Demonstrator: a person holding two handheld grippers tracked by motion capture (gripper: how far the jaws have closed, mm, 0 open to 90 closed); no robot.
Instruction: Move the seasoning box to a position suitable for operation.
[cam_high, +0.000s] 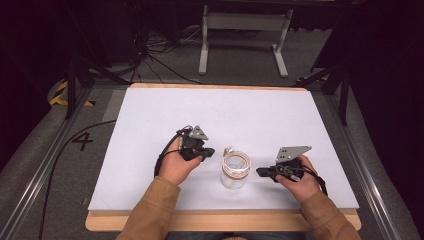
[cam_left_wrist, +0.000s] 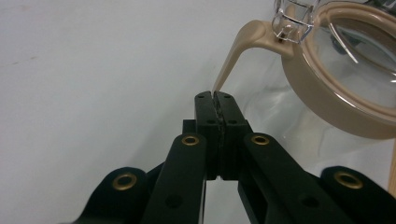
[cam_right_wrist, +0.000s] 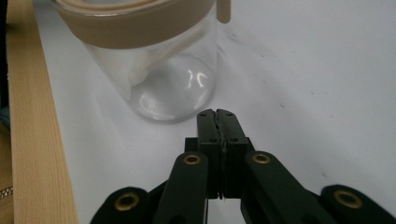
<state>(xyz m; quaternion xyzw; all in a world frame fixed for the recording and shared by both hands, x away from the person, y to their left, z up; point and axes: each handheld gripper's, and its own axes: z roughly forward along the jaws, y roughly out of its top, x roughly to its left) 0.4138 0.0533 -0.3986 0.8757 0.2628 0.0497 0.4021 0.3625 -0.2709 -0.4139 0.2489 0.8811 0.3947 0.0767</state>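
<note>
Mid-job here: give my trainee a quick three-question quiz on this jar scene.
1. True or false: the left claw is shut with nothing between its pads.
2. What colour is the lid ring of the glass jar? A) blue B) beige C) red
3. In the high view, which claw lies to the right of the jar on the white table?

Key: 1 true; 2 B; 3 the right claw, also shut and empty.
</note>
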